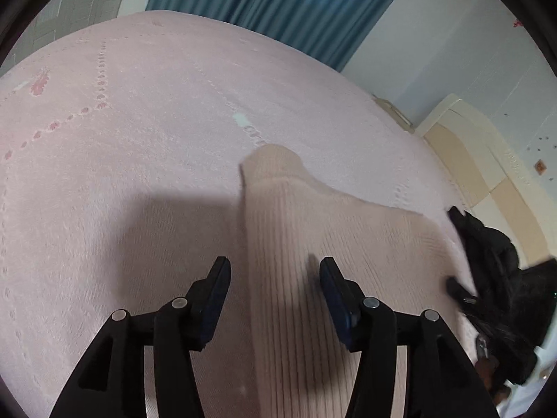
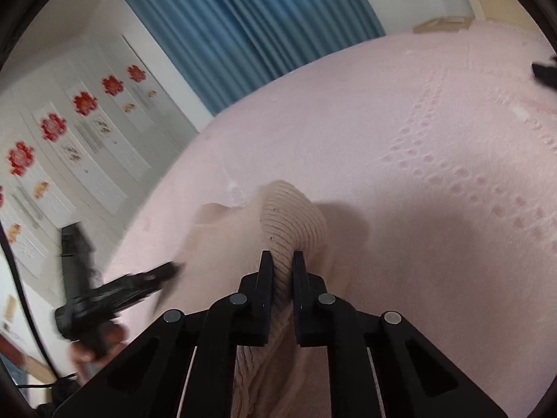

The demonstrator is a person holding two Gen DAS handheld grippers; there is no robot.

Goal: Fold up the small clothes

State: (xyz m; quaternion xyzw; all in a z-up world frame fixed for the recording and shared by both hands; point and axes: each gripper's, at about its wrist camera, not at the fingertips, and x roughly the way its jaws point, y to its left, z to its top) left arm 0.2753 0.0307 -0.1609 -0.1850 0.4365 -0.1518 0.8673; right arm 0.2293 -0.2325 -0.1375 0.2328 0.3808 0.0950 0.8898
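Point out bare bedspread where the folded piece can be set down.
Free: the pink bedspread left of the beige ribbed knit garment, toward the blue curtain. Crowded: its right edge, by the black clothing pile.
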